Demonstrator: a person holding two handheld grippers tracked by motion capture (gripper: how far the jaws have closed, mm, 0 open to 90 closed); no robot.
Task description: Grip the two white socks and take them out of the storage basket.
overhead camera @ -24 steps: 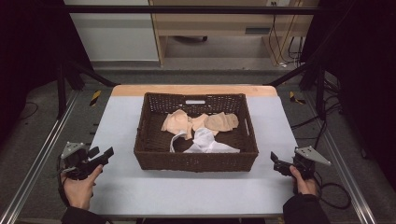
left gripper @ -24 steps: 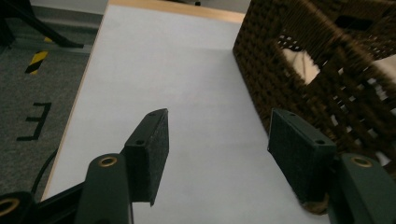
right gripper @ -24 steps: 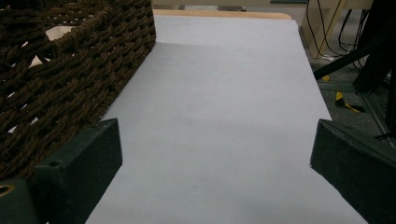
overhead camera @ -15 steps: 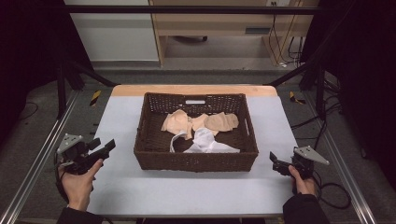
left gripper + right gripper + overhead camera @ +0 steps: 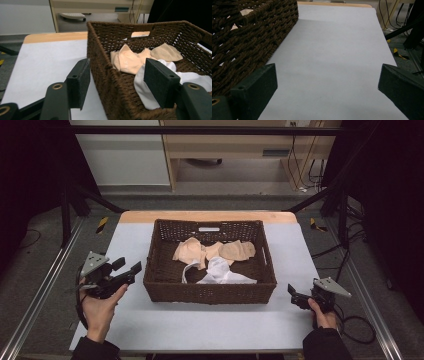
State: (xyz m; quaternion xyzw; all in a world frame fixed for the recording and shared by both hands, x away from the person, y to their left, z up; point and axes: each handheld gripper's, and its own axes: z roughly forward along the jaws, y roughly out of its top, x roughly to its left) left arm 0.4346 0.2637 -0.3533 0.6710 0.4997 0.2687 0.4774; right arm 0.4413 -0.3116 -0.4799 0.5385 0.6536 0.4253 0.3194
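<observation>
Wicker basket (image 5: 210,290) sits mid-bench (image 5: 200,330) on the white cover, holding peach cloths (image 5: 192,252) and a white cloth (image 5: 220,272) bunched so we cannot tell their shapes. We hold the left tool (image 5: 127,272) raised just beside the basket's left wall, jaws spread; in the left gripper view they straddle that wall. Our right tool (image 5: 292,292) rests low near the basket's right front corner, jaws wide apart, the basket cut off at that view's left edge. We can read no writing; the pale tag (image 5: 209,229) on the far wall is too small.
</observation>
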